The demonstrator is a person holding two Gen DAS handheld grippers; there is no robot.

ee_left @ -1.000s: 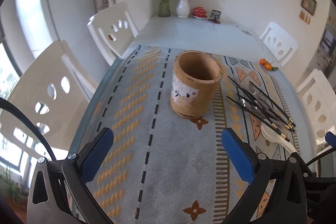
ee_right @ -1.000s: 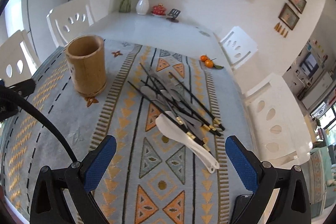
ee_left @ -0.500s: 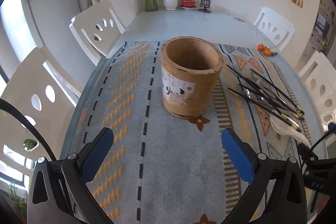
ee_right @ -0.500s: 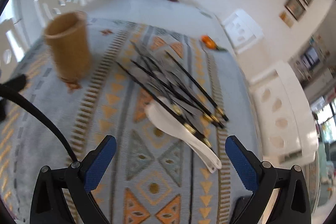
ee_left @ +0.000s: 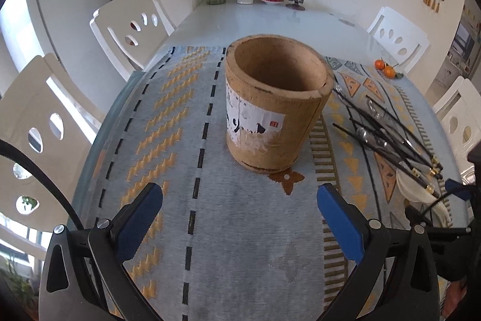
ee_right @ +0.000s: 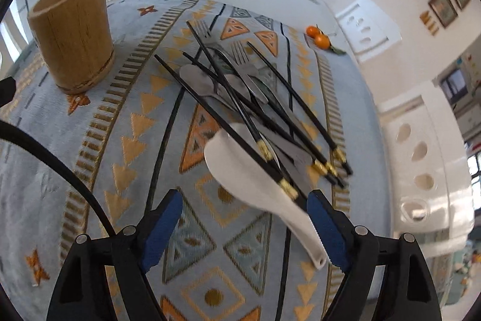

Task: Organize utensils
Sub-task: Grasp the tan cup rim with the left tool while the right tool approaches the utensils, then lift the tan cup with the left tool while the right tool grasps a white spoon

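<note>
The bamboo holder (ee_left: 275, 107) is standing upright on the patterned runner (ee_left: 210, 230), and its inside is showing empty, so nothing has been sorted yet. Every utensil is still lying in one loose heap on the runner, to the right of the holder and well apart from it: the black chopsticks (ee_right: 240, 110) are crossing over the metal spoons and forks (ee_right: 228, 80), and the white ceramic spoon (ee_right: 258, 185) is lying nearest, under the gold-banded chopstick ends.

The right gripper (ee_right: 243, 226) is hanging over the near end of that heap with its jaws apart; they have just been closing in, and the white spoon's handle is sitting between them, close against the right-hand pad. Whether that pad is already touching the handle is hard to say through the blur (the left pad is clearly free of it), so I judge the spoon not yet gripped.

The left gripper (ee_left: 240, 226) is hovering spread wide and empty over bare runner, just near of the holder.

So the task is only beginning: the first pick is being lined up, and the whole pile is left to go into the holder.
</note>
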